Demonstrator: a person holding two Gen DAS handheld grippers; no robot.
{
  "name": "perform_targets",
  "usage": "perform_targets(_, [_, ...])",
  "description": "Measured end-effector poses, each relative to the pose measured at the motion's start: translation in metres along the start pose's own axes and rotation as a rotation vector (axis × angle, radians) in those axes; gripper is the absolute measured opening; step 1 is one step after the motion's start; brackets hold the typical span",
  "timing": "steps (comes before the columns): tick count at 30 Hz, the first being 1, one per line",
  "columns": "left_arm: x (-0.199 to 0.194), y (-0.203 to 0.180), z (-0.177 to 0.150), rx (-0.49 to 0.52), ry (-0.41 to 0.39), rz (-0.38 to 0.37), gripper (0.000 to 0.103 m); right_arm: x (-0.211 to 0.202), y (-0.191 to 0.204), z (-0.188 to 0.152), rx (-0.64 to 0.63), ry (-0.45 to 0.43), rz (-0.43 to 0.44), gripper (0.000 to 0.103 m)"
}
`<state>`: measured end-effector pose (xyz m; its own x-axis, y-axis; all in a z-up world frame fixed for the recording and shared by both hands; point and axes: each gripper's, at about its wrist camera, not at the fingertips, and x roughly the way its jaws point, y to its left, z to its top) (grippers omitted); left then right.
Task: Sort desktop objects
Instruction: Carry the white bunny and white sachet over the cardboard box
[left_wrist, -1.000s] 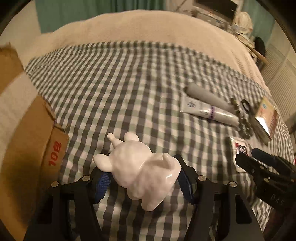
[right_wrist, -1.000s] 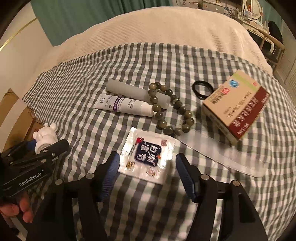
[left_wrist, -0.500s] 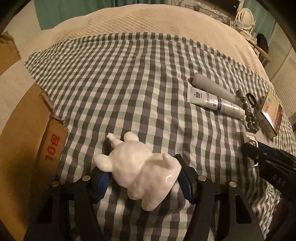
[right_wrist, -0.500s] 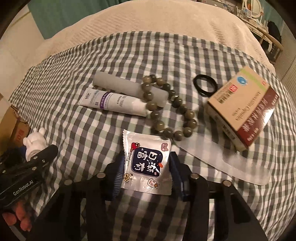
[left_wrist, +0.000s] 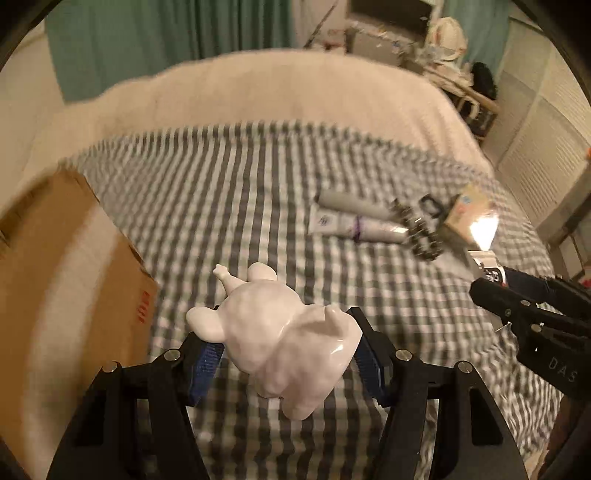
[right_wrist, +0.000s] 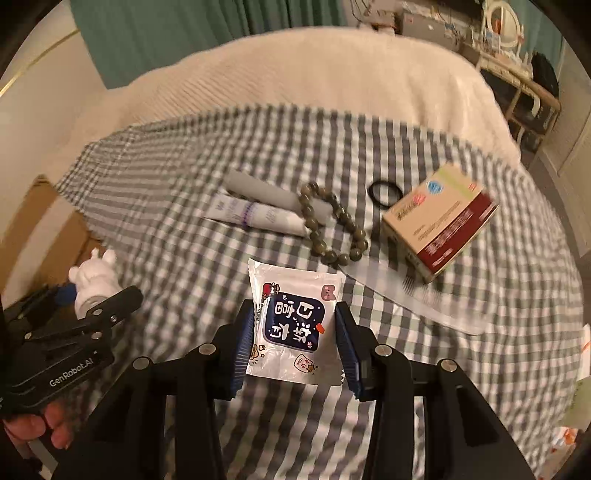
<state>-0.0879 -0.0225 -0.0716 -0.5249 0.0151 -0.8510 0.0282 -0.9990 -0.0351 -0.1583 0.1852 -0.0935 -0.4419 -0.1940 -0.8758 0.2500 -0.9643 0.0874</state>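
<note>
A glossy white animal figurine (left_wrist: 273, 317) hangs above the checked cloth (left_wrist: 258, 206), with my left gripper (left_wrist: 287, 349) shut on its body. A white snack packet (right_wrist: 291, 321) with a dark blue label is pinched by its sides in my right gripper (right_wrist: 295, 328), also off the cloth. In the left wrist view, the right gripper (left_wrist: 491, 284) shows at the right edge with the packet (left_wrist: 487, 264). The right wrist view has the left gripper (right_wrist: 92, 295) and the figurine (right_wrist: 94, 277) at the left.
An open cardboard box (left_wrist: 55, 277) stands at the left of the cloth. Further back lie a grey tube (right_wrist: 258, 188), a white tube (right_wrist: 258, 218), a bead bracelet (right_wrist: 332, 229), a black hair tie (right_wrist: 386, 192), a medicine box (right_wrist: 439, 218) and a clear plastic strip (right_wrist: 417, 299).
The right jaws closed on the packet, which lay flat between them, and lifted it. The left gripper rose with the figurine. The cloth now looks further away in both views.
</note>
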Motion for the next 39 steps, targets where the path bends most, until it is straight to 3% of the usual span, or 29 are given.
perform_targets(7, [-0.111,0.014,0.018,0.112,-0.168,0.003,0.066,-0.088,0.051,0.007,-0.088,-0.096,-0.009,0.042])
perform_targets(17, [-0.236,0.104,0.022,-0.004,-0.3,0.054,0.066,-0.214,0.164,0.012,-0.16,-0.256,0.078,0.042])
perform_targets(20, [-0.262,0.132,0.024,-0.046,-0.34,0.112,0.066,-0.238,0.204,0.023,-0.17,-0.305,0.123,0.042])
perform_targets(24, [-0.273,0.174,0.014,-0.161,-0.37,0.148,0.066,-0.251,0.255,0.039,-0.181,-0.348,0.173,0.042])
perform_targets(28, [-0.248,0.215,-0.01,-0.258,-0.36,0.147,0.066,-0.235,0.289,0.039,-0.169,-0.338,0.234,0.042])
perform_targets(31, [-0.217,0.231,-0.012,-0.262,-0.239,0.17,0.066,-0.211,0.308,0.037,-0.181,-0.295,0.253,0.042])
perform_targets(39, [-0.183,0.237,-0.018,-0.167,-0.175,0.185,0.066,-0.148,0.317,0.044,-0.166,-0.18,0.277,0.042])
